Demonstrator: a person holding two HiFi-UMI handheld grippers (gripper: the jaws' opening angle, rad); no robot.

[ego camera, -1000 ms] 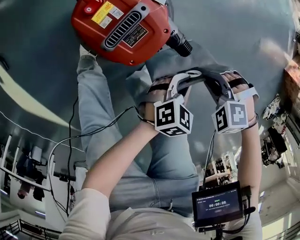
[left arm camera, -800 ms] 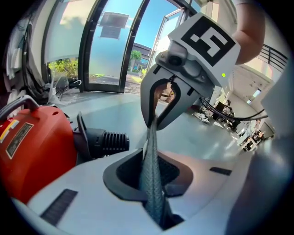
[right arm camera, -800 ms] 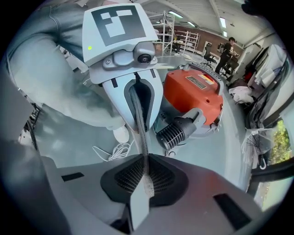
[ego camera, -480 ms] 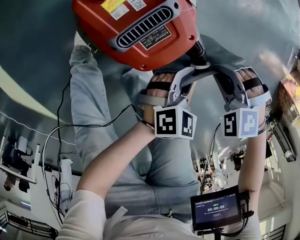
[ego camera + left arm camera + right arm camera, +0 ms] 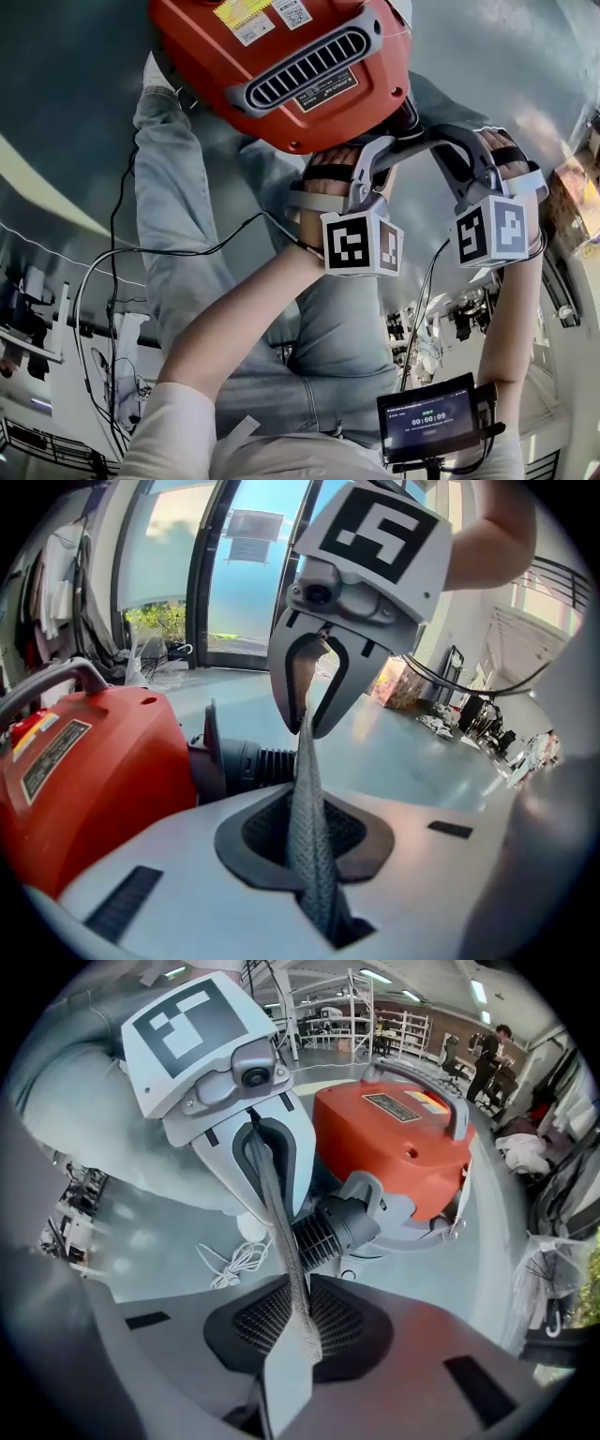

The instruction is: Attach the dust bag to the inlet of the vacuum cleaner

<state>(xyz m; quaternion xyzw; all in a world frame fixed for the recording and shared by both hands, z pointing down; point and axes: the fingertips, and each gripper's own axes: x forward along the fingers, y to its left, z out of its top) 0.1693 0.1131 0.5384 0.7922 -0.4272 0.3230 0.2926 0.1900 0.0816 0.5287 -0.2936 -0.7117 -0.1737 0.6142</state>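
The red vacuum cleaner (image 5: 281,66) lies on the floor, and its black ribbed inlet (image 5: 328,1227) points toward me. A grey woven strip (image 5: 281,1251), the dust bag's edge, runs taut between my two grippers. The left gripper (image 5: 319,883) is shut on one end and the right gripper (image 5: 295,1354) on the other. In the head view their jaw tips meet just over the inlet (image 5: 405,117), with the left gripper (image 5: 394,150) and right gripper (image 5: 441,145) side by side. Grey-blue bag cloth (image 5: 265,173) hangs below them. The strip (image 5: 307,808) sits just right of the inlet (image 5: 244,761).
My legs in jeans (image 5: 178,234) stand beside the vacuum. A black cable (image 5: 141,253) trails over the floor and a white cord (image 5: 225,1265) lies coiled near the inlet. A small screen (image 5: 427,422) sits at my waist. Shelves and clutter line the room's edges.
Both grippers, still shut on the strip, have come closer to the vacuum. The inlet, earlier apart from them, now lies right under the jaw tips.
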